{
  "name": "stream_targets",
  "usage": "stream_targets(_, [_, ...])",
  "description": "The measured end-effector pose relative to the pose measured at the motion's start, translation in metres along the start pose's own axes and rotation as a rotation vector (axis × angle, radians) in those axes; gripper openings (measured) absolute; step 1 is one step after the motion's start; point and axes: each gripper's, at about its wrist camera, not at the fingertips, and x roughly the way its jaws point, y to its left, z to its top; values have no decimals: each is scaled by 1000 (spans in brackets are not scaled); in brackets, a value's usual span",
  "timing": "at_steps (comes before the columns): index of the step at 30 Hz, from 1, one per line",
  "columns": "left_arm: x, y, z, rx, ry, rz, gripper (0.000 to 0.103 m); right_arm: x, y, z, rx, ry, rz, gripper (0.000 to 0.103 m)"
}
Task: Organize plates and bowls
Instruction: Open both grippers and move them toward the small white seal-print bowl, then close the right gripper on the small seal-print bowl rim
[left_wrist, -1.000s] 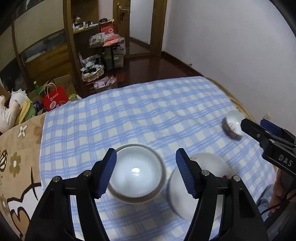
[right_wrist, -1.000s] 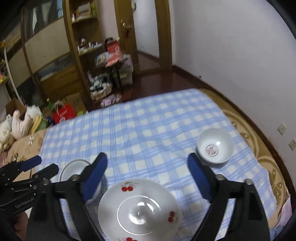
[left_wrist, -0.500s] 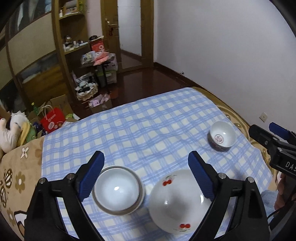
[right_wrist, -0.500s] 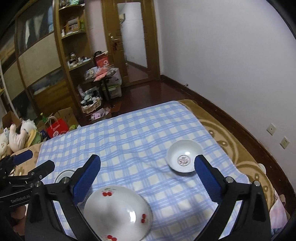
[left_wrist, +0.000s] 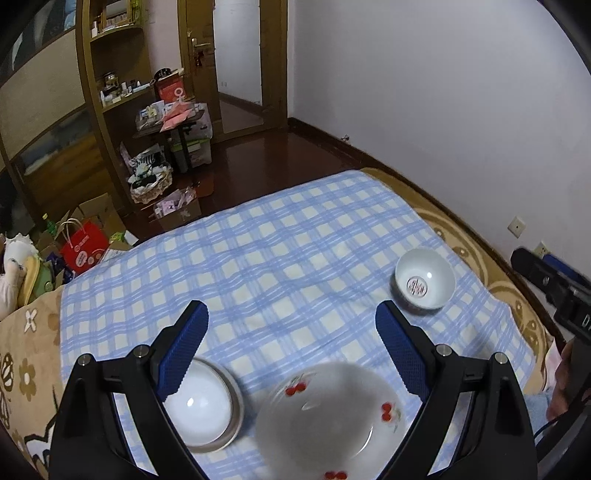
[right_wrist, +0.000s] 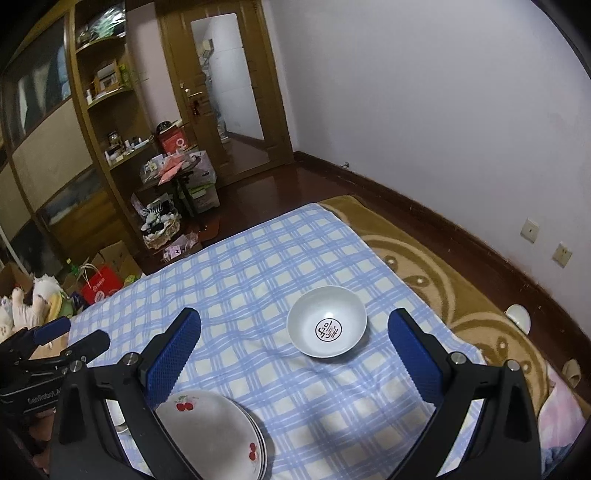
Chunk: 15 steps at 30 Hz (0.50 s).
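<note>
Your left gripper (left_wrist: 291, 332): jaws wide, empty; steel bowl (left_wrist: 203, 410) and cherry plate (left_wrist: 325, 417) below it.
Your right gripper (right_wrist: 295, 339): wide, empty; white bowl (right_wrist: 327, 321) between its fingers, apart.
Right view alone shows stacked plates (right_wrist: 218, 435).

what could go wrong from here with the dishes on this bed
The blue checked cloth lies over soft bedding, so the stacked white cherry-print plates could tilt or slide if nudged. The white bowl with a red emblem sits apart near the cloth's right edge; a clumsy grab by the open right claw might tip it off.
</note>
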Motion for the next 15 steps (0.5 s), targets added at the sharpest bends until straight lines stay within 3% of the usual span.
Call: stream_targets(15, [58, -31, 30, 24, 25, -39, 91, 47, -35, 7, 51, 18, -49, 103])
